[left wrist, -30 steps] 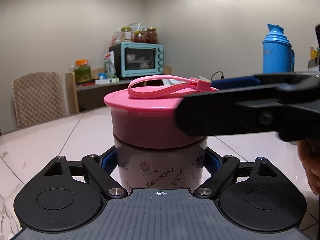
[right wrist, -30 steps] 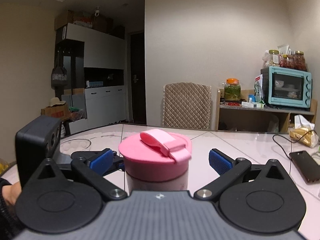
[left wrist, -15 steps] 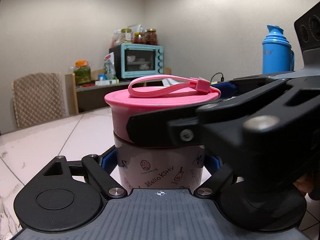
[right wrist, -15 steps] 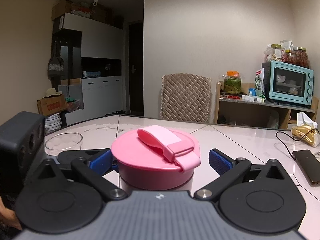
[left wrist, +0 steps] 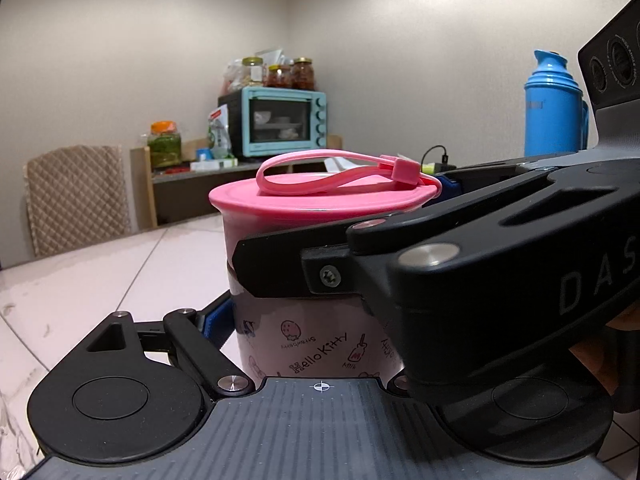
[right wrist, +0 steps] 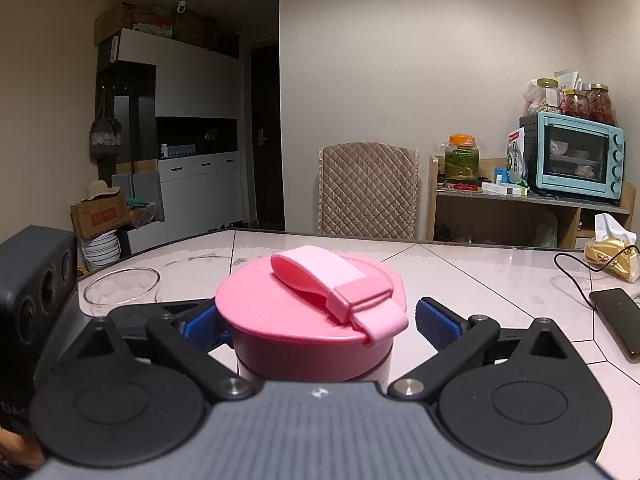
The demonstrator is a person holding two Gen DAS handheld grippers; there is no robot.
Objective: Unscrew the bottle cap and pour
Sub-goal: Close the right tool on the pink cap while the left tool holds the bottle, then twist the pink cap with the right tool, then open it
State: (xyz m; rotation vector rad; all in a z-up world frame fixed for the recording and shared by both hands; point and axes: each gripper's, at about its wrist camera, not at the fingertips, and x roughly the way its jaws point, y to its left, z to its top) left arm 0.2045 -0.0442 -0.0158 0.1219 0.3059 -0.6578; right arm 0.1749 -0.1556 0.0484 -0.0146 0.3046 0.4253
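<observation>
A Hello Kitty bottle (left wrist: 320,344) with a wide pink cap (left wrist: 288,216) and a pink strap stands on the table. My left gripper (left wrist: 316,320) is shut on the bottle's body below the cap. My right gripper (right wrist: 316,324) is open, with its blue pads (right wrist: 434,324) on either side of the pink cap (right wrist: 296,320), a small gap on the right side. In the left wrist view the right gripper's black body (left wrist: 480,272) crosses in front of the cap and hides my left gripper's right finger.
A glass bowl (right wrist: 120,290) sits on the white marble table (right wrist: 480,272) at the left. A phone (right wrist: 618,320) with a cable lies at the right. A blue thermos (left wrist: 554,108) stands behind. A chair (right wrist: 368,190) and a shelf with an oven (right wrist: 576,156) are beyond the table.
My right gripper has moved in around the pink cap, coming closer and lower. The left gripper and bottle have stayed still.
</observation>
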